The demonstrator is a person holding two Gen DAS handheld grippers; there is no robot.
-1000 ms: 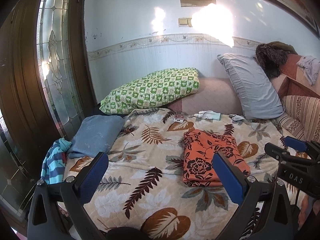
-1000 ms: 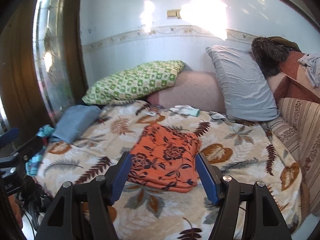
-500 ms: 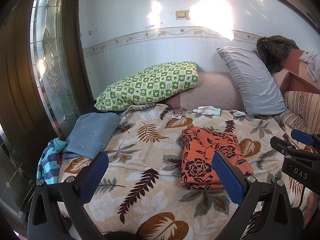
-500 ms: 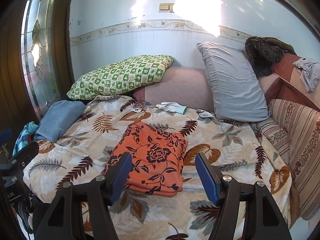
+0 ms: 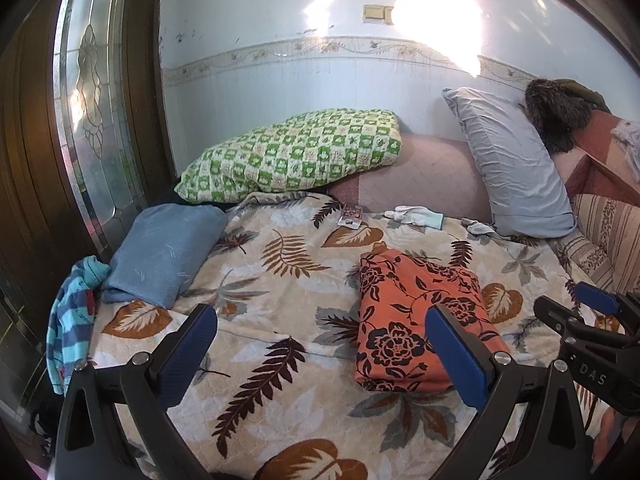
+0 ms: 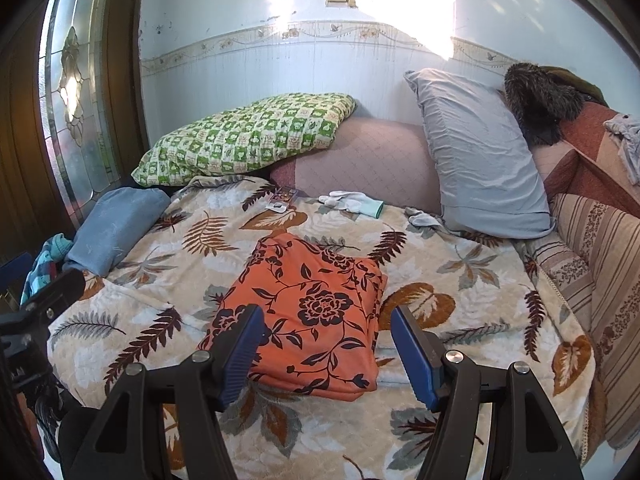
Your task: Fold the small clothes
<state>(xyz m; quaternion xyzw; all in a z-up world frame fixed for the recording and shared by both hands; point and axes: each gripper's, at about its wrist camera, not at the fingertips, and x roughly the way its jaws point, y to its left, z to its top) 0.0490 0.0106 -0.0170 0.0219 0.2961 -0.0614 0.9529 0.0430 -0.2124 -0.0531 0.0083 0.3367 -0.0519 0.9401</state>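
Note:
A folded orange garment with a black flower print (image 5: 416,316) (image 6: 316,308) lies on the leaf-patterned bedspread (image 5: 280,264) (image 6: 472,280). My left gripper (image 5: 320,350) hovers open above the spread, just left of the garment, with nothing between its blue pads. My right gripper (image 6: 326,346) stands open over the garment's near edge, apart from the cloth. Small white and teal socks (image 5: 416,216) (image 6: 352,201) lie near the back of the bed. A folded blue cloth (image 5: 164,252) (image 6: 116,228) and a striped blue piece (image 5: 72,316) sit at the left edge.
A green checked pillow (image 5: 292,156) and a grey pillow (image 5: 512,168) lean against the back wall. A striped sofa cushion (image 6: 600,264) borders the right side. A wooden door with patterned glass (image 5: 88,92) stands left. A small card packet (image 5: 350,216) lies beside the socks.
Both grippers have come forward and down toward the bed, so the orange garment looks larger and nearer. Neither pair of jaws has changed its width.

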